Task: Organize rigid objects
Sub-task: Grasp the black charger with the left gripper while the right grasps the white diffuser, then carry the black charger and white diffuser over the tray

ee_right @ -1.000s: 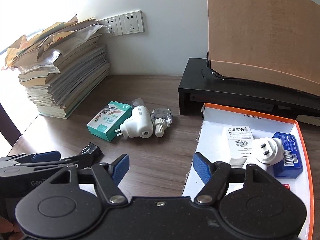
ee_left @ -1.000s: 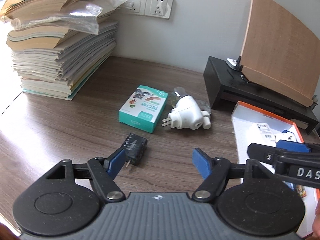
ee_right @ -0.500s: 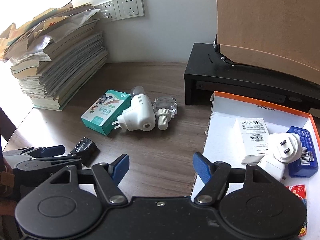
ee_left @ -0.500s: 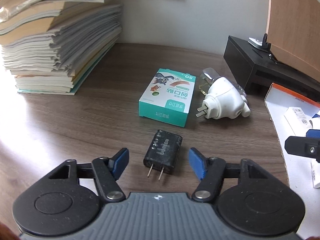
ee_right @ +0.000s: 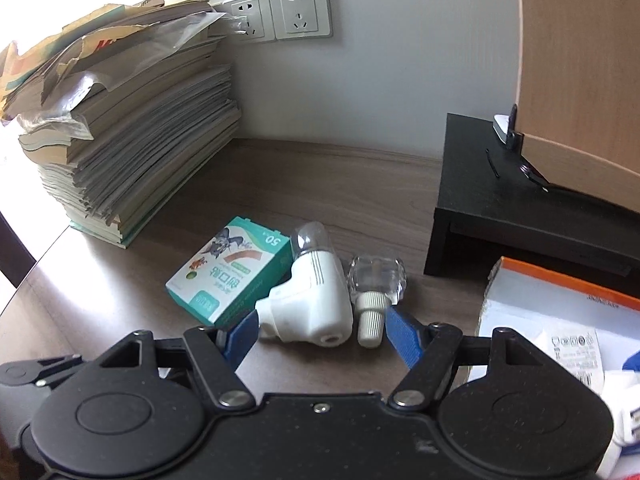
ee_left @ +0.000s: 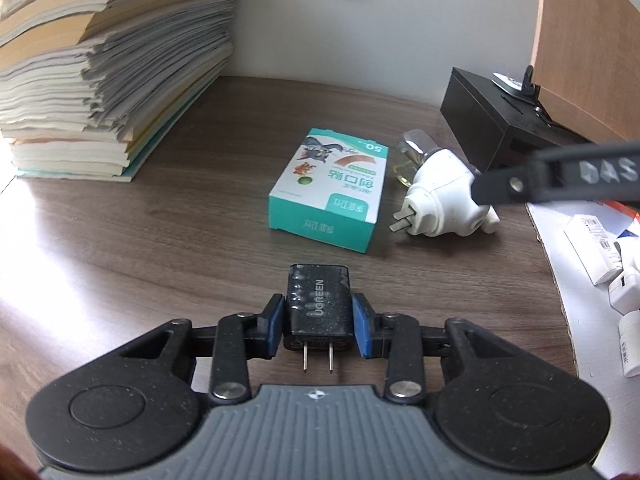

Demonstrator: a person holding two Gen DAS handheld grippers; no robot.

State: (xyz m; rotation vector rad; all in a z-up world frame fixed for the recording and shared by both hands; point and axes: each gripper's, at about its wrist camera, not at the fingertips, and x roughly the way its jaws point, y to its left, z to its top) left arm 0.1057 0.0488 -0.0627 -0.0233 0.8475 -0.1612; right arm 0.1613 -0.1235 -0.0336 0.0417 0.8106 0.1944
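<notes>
Left gripper (ee_left: 318, 326) has just closed; its blue pads clench the black UGREEN charger (ee_left: 318, 306) on the desk, just in front of the teal plaster box (ee_left: 330, 196). Lift straight, prongs trailing. Right gripper (ee_right: 320, 330) stands released, straddling the white plug-in vaporizer (ee_right: 310, 304) beside that box; centre before squeezing.

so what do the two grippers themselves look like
Both share one design. The left gripper has a ribbed grey body, two round black discs, black linkage arms with silver pivot bolts, and blue pads. The right gripper has a black speckled body with the same discs, linkages and blue fingers. Seen from the left camera, its arm carries white letters "DAS". No cables or sleeves show.
</notes>
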